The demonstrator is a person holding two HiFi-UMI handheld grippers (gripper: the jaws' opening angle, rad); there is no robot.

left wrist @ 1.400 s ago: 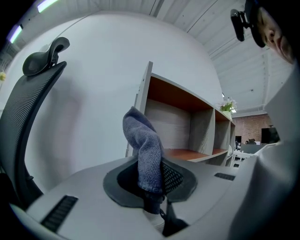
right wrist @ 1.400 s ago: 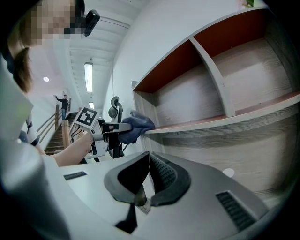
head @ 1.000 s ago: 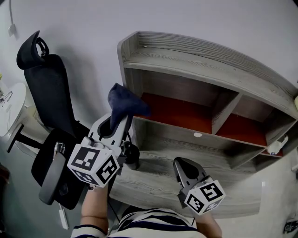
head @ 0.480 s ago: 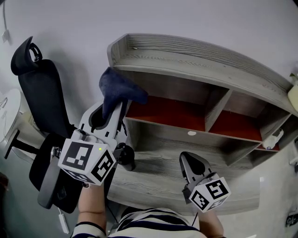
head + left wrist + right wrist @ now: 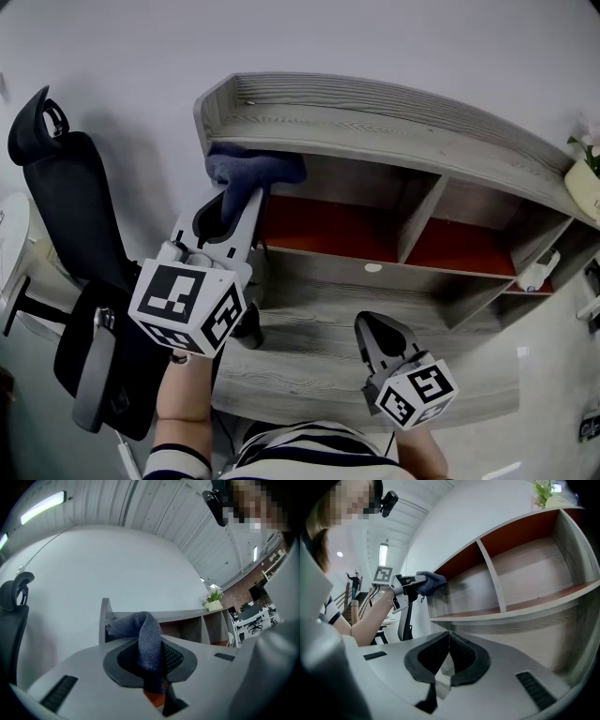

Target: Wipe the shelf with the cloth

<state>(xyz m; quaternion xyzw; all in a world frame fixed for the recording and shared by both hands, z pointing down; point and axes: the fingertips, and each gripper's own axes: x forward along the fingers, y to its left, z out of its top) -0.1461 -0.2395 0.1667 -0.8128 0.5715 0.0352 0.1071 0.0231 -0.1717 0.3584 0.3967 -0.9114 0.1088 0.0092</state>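
Observation:
A dark blue cloth [image 5: 251, 172] is pinched in my left gripper [image 5: 236, 192], which is shut on it. The cloth's loose end lies against the left front edge of the grey wooden shelf's [image 5: 394, 141] top board. From the left gripper view the cloth [image 5: 143, 637] runs out from between the jaws toward the shelf's left corner [image 5: 106, 613]. My right gripper [image 5: 375, 336] hangs low in front of the desk surface, shut and holding nothing. In the right gripper view the cloth [image 5: 430, 581] and left gripper [image 5: 407, 581] show at the shelf's [image 5: 520, 588] left end.
A black office chair [image 5: 70, 225] stands left of the shelf. The shelf has red-backed compartments [image 5: 323, 230] split by an upright divider [image 5: 412, 217]. A flower pot [image 5: 583, 178] sits at the far right end of the top board. A grey desk board [image 5: 319, 352] lies below.
My left gripper has risen with the cloth from the left compartment's opening to the top board's left edge. The right gripper has barely moved.

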